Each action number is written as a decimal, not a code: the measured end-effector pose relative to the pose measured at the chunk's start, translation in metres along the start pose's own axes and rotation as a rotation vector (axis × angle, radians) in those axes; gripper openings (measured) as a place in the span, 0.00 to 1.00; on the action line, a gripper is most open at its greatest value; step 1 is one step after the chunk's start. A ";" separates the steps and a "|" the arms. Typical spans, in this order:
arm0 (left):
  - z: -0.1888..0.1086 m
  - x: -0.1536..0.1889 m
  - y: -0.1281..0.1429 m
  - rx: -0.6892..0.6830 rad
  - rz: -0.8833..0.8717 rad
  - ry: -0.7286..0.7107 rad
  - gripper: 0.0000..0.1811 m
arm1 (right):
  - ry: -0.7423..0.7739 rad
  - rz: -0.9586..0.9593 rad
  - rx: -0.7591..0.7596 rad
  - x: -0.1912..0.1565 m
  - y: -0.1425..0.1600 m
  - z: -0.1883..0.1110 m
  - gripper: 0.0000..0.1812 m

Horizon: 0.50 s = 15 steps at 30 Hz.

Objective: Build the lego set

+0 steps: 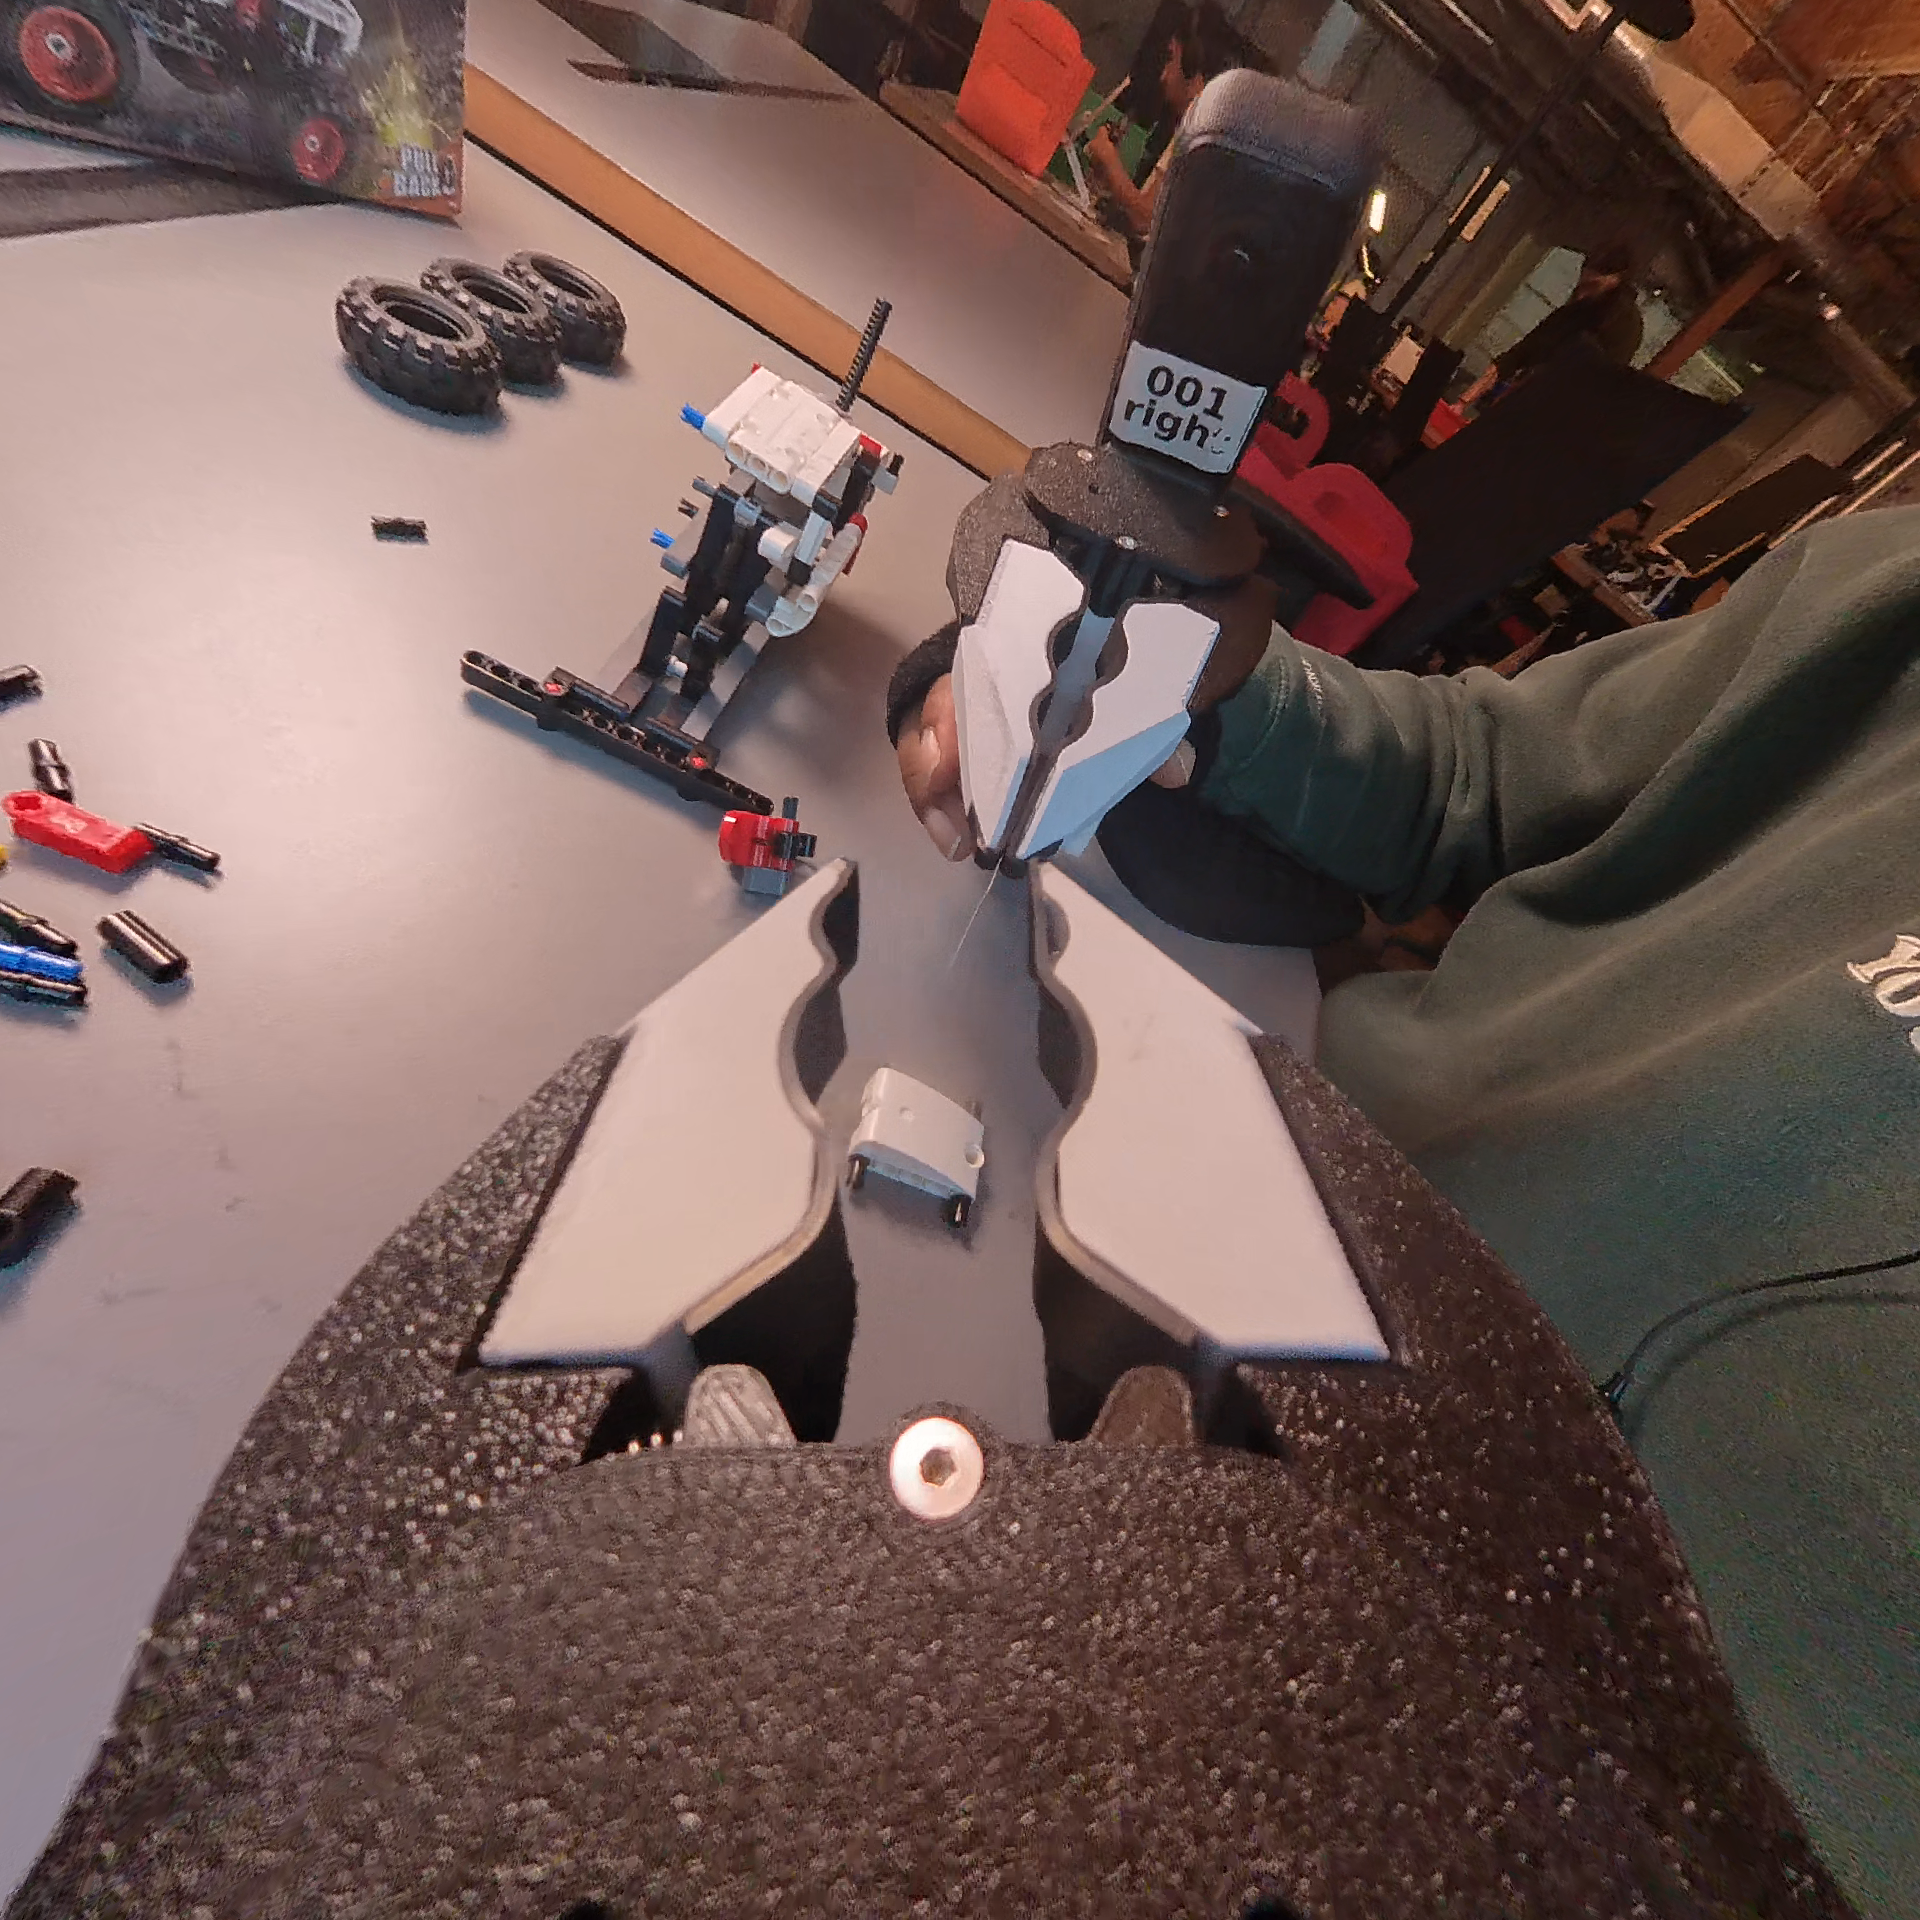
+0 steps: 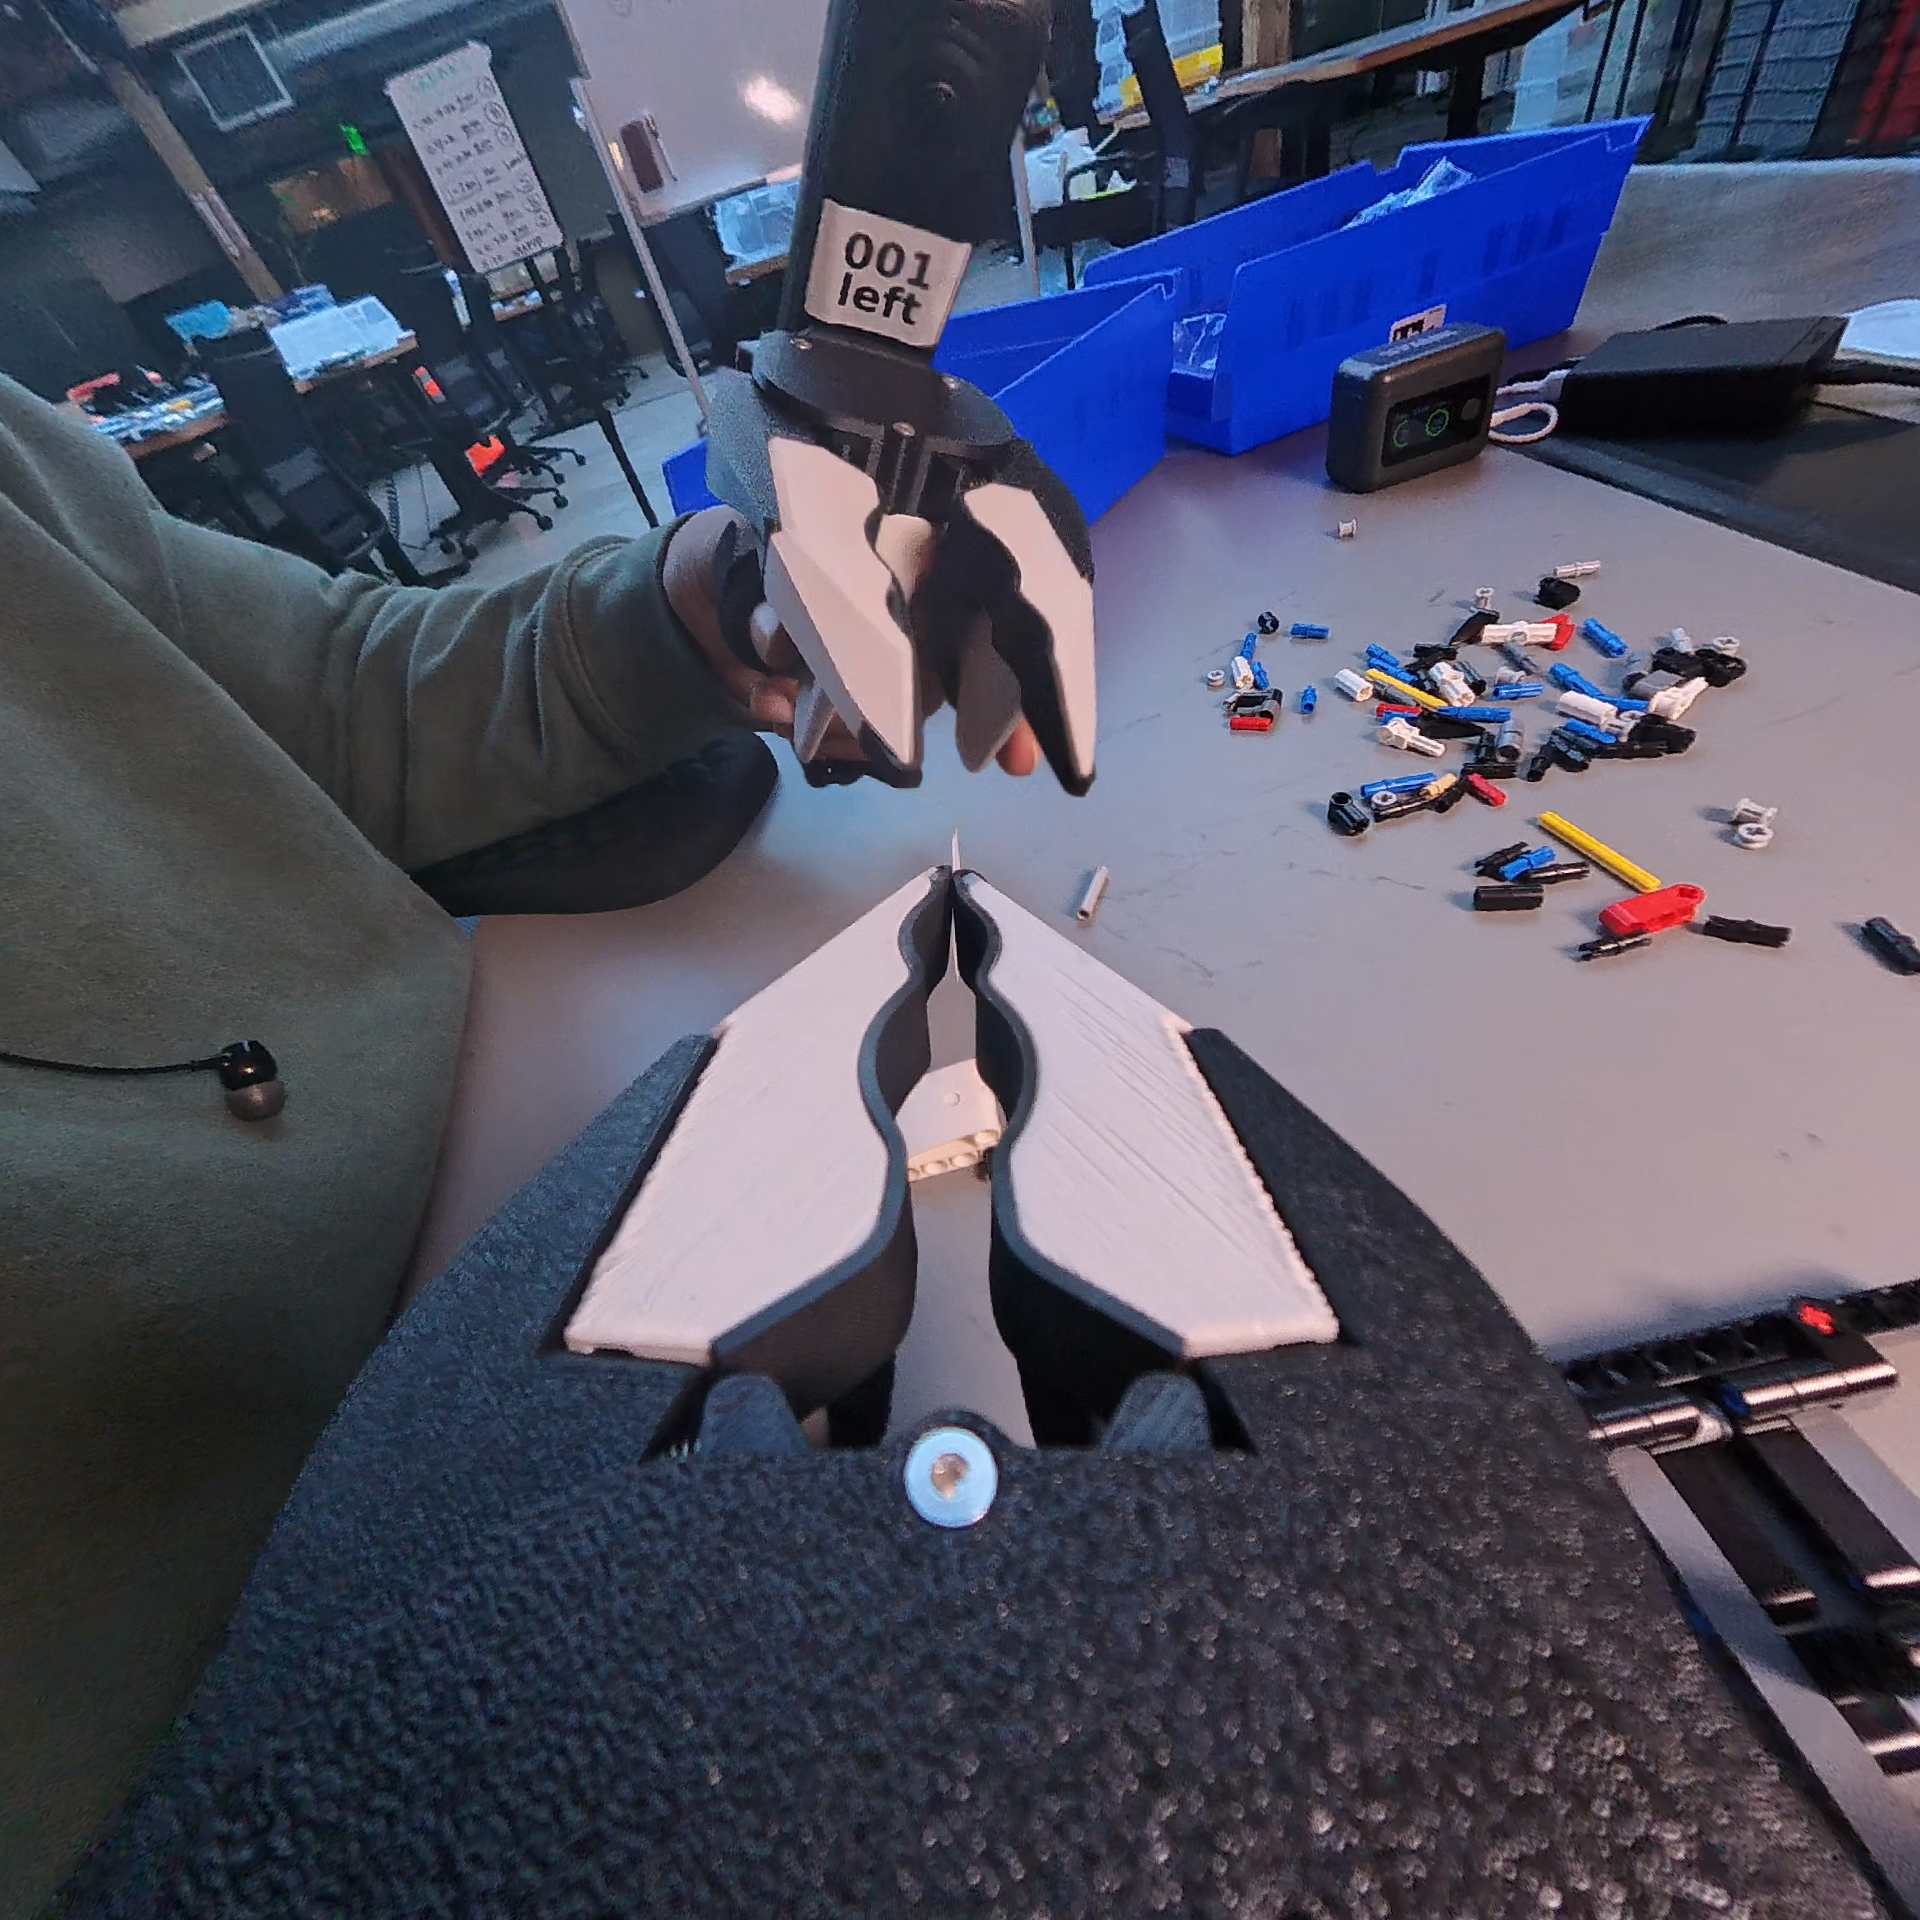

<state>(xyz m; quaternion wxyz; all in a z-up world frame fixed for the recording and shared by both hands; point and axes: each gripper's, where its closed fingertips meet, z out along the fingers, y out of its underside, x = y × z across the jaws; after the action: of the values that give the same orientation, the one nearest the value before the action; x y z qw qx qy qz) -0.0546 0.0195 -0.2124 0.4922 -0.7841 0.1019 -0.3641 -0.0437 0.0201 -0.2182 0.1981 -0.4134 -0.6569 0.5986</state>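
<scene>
Directly beneath the open left hand-held gripper [image 1: 943, 883] lies the white panel piece [image 1: 914, 1143], while the right hand-held gripper [image 2: 952, 878] pinches a thin sliver [image 2: 954, 854].

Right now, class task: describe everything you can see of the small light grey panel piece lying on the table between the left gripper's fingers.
The light grey panel piece is a small, flat, roughly rectangular plastic part with rounded corners, a small hole near one corner and short black pins poking from its near edge. It lies flat on the grey table, loose. The open left gripper has a finger on either side, neither touching it. The right wrist view shows only part of it, behind the right gripper's closed fingers.
</scene>
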 end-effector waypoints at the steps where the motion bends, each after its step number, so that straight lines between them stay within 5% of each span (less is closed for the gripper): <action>1: -0.002 -0.001 -0.002 0.008 0.020 -0.016 0.22 | -0.002 0.011 0.005 0.000 -0.001 -0.001 0.00; 8: -0.006 -0.002 0.015 -0.069 0.219 -0.138 0.46 | 0.012 0.066 0.042 0.008 -0.015 -0.016 0.00; 15: 0.004 -0.006 0.058 -0.227 0.287 -0.172 0.45 | -0.018 0.184 0.019 0.009 -0.022 -0.022 0.00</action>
<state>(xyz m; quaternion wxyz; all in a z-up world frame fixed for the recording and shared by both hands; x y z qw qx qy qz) -0.0447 -0.0034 -0.2658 0.4543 -0.8403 0.2105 -0.2080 -0.0396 0.0422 -0.1947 0.1405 -0.4648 -0.6122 0.6240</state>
